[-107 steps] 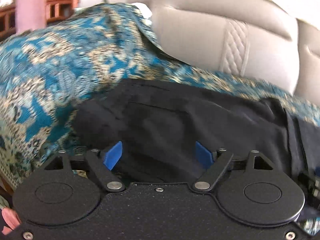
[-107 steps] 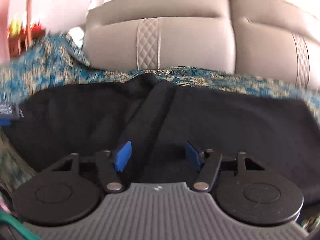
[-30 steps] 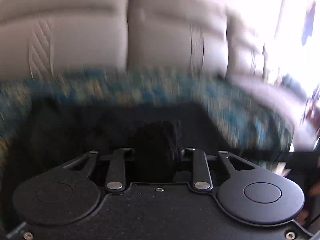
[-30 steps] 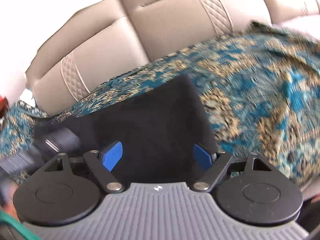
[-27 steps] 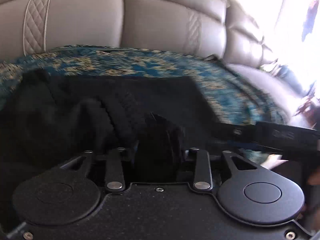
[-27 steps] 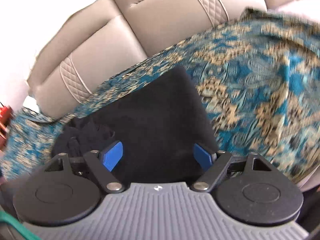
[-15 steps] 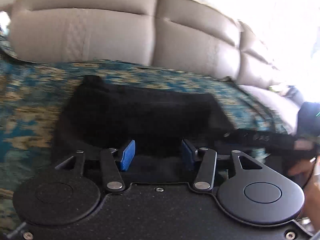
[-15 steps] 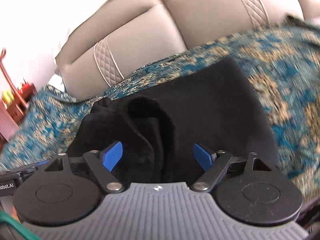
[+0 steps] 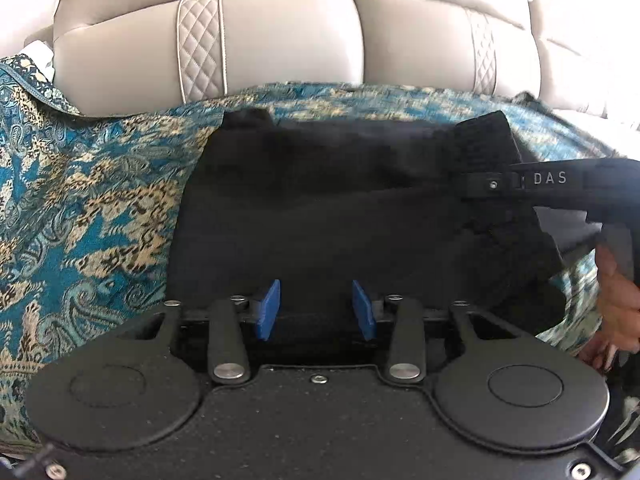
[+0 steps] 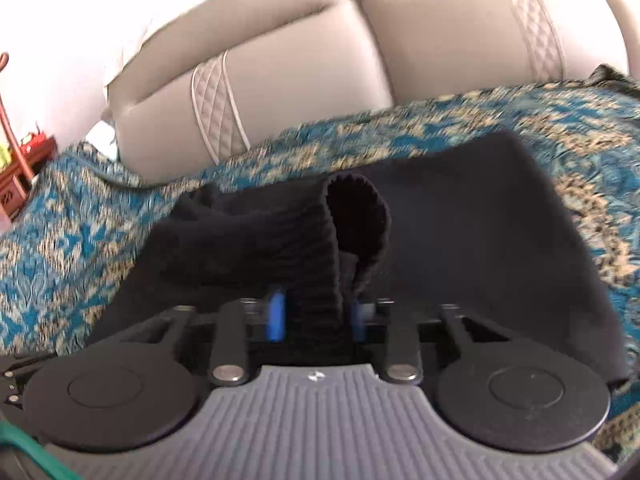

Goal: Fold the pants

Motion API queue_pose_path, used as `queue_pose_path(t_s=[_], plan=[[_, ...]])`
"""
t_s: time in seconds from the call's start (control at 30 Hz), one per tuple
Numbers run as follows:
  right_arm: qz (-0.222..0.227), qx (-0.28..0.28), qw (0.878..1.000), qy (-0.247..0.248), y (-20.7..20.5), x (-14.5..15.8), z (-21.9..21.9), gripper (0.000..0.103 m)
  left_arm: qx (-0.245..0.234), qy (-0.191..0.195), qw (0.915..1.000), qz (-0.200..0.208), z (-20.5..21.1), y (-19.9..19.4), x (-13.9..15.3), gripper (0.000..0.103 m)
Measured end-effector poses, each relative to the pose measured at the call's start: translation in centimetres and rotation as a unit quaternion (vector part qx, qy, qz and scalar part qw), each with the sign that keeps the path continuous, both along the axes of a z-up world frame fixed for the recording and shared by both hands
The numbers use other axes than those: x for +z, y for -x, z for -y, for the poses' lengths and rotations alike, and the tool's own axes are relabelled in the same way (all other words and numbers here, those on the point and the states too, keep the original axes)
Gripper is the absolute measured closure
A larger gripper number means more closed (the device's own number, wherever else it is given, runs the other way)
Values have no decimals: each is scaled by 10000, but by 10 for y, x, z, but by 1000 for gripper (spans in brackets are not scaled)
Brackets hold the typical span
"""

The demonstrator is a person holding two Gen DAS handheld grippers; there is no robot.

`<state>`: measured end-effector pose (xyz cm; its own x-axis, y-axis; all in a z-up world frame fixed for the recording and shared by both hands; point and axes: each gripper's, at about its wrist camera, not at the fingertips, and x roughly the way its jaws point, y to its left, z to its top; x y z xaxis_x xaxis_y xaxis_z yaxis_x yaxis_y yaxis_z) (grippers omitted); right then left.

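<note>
Right tongs (image 10: 316,316) just clamped the pants (image 10: 460,216); left tongs (image 9: 316,312) part-open, empty.

My right gripper (image 10: 316,314) had just closed on the pants' ribbed cuff (image 10: 316,240); my left gripper (image 9: 316,310), narrowing, gripped nothing.

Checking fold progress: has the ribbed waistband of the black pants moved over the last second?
Yes. The ribbed waistband, then heaped toward the sofa's quilted stripe, now stands between the right gripper pads, which have just closed on it.
</note>
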<state>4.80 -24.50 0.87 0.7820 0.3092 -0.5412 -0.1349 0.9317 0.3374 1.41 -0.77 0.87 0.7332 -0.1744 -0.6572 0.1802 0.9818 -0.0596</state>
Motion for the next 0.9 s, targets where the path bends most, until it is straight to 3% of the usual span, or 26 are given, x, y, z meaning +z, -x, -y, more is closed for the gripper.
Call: queue_pose_path(t_s=[0.07,0.17,0.27,0.33,0.43,0.5,0.53,0.57,0.83,0.9], plan=[[346,-227,9991,46,4,14,4,79,-73,129,9997,174,4,-5,10,75],[861,-464,9946,336,-3,39,12,79,-178,9,9989,428,17,-15,21,76],[1061,-714,9903,543,-22,51,27,79,-289,55,9989,364,29,-27,18,76],[921,-892,9895,662,-37,47,40,79,-337,57,9992,195,36,-32,11,76],[238,-1047,9924,597,-61,25,66,75,-372,-66,9993,31,42,-30,-1,76],[-216,-1149,9925,346,-71,10,84,56,-384,-130,9992,59,42,-27,-5,75],[-290,-1198,9919,305,-71,5,91,37,-404,-159,9990,76,41,-25,-6,75],[-311,-1187,9921,271,-70,4,96,32,-419,-174,9989,76,40,-24,-7,75],[-225,-1087,9926,484,-23,12,105,29,-384,-182,9991,34,35,-14,1,75],[-357,-978,9914,788,-10,8,99,28,-444,-244,9987,-18,38,-10,0,75]])
